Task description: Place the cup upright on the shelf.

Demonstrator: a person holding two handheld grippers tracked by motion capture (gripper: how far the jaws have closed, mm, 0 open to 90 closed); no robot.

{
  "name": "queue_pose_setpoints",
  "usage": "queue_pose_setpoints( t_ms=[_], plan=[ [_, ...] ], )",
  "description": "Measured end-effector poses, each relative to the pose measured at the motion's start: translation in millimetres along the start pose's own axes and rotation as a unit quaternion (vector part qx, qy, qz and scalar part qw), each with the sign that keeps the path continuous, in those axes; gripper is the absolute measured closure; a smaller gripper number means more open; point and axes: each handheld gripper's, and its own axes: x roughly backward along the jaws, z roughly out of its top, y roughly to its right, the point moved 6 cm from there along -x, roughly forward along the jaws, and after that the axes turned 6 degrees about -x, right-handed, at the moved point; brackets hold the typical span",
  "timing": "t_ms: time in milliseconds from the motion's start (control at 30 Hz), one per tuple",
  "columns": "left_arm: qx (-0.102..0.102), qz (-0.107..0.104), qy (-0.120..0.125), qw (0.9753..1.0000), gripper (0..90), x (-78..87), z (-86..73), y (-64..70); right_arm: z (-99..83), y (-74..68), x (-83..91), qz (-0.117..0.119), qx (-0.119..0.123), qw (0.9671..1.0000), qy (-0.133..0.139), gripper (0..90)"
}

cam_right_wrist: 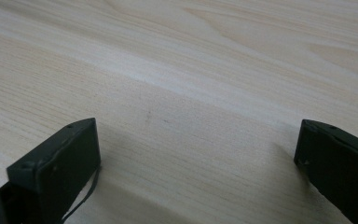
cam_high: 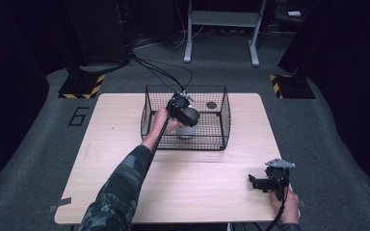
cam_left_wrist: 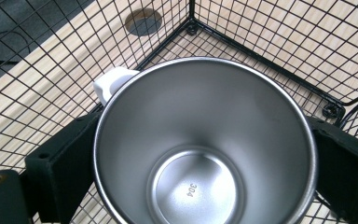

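A shiny steel cup (cam_left_wrist: 205, 144) with a white handle (cam_left_wrist: 112, 84) sits between the black jaws of my left gripper (cam_left_wrist: 200, 158), which is shut on its sides. In the high view the left gripper (cam_high: 185, 118) holds the cup (cam_high: 187, 130) inside the black wire basket (cam_high: 217, 139) at the table's far middle. The cup is upright and empty inside. My right gripper (cam_high: 257, 184) rests low over the wooden table near the front right corner. Its jaws stand wide apart with nothing between them, as the right gripper view (cam_right_wrist: 191, 158) shows over bare wood.
The basket's wire wall (cam_left_wrist: 261, 42) and a corner stand close behind the cup. A round dark hole (cam_high: 211, 105) in the tabletop (cam_high: 125, 144) lies under the basket's back right. Floor-stand bases with yellow-black tape (cam_high: 82, 86) sit beyond the table.
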Motion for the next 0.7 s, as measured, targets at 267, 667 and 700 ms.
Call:
queue_pose_setpoints(
  t_ms=[267, 667, 700],
  plan=[
    [-0.002, -0.006, -0.011, 0.9999, 6.2, -1.9, -3.2, 0.2, 0.0, 0.0, 0.0, 0.000, 0.000, 1.0000, 0.000, 0.0],
    [-0.009, -0.016, -0.025, 0.9995, 6.1, 1.9, -7.0, 1.0, -0.2, 0.3, 0.1, 0.000, 0.003, 1.0000, -0.001, 0.0],
    [-0.009, -0.014, -0.024, 0.9996, 6.1, 2.2, -7.6, 0.5, -0.2, 0.3, 0.1, 0.000, 0.003, 1.0000, -0.001, 0.0]
  ],
)
